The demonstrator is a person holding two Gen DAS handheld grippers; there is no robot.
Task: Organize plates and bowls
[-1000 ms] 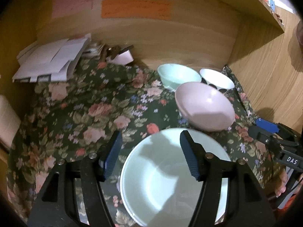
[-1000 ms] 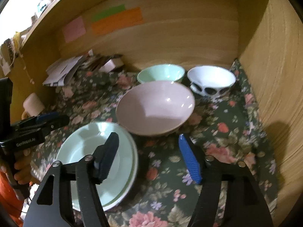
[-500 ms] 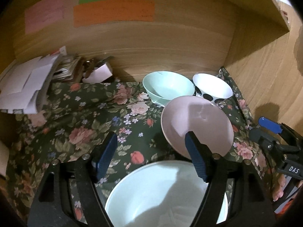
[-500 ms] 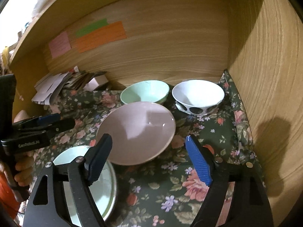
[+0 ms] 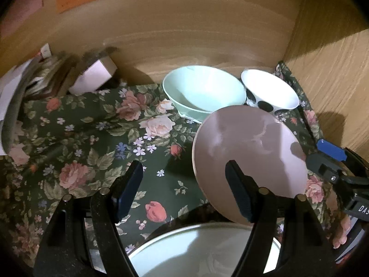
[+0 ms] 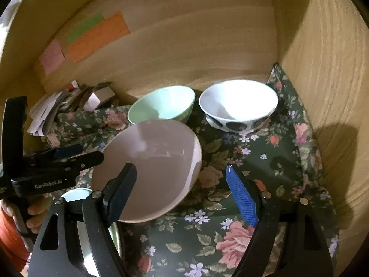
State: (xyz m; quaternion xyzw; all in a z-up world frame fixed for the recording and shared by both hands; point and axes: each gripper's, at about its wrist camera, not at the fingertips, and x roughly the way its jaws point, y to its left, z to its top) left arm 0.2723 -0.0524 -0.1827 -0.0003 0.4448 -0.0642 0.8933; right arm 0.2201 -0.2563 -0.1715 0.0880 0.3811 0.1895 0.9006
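There are 3 bowls: 1 mint-green bowl (image 6: pixel 162 103), 1 white bowl with black spots (image 6: pixel 238 105) and 1 pink bowl (image 6: pixel 150 166). There is 1 pale green plate (image 5: pixel 203 249). 2 tongs show, the left tongs (image 5: pixel 184 189) and the right tongs (image 6: pixel 181 192). On the back wall are 3 paper notes: 1 pink note (image 6: pixel 52 56), 1 green note (image 6: pixel 85 27) and 1 orange note (image 6: pixel 99 37). 1 heap of papers (image 6: pixel 46 113) and 1 small white box (image 5: pixel 92 77) lie on 1 floral cloth (image 5: pixel 96 138).

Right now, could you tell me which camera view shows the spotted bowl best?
The right wrist view: the spotted bowl shows whole there, rim, white inside and dark spots. In the left wrist view it is smaller and the pink bowl hides its lower edge.
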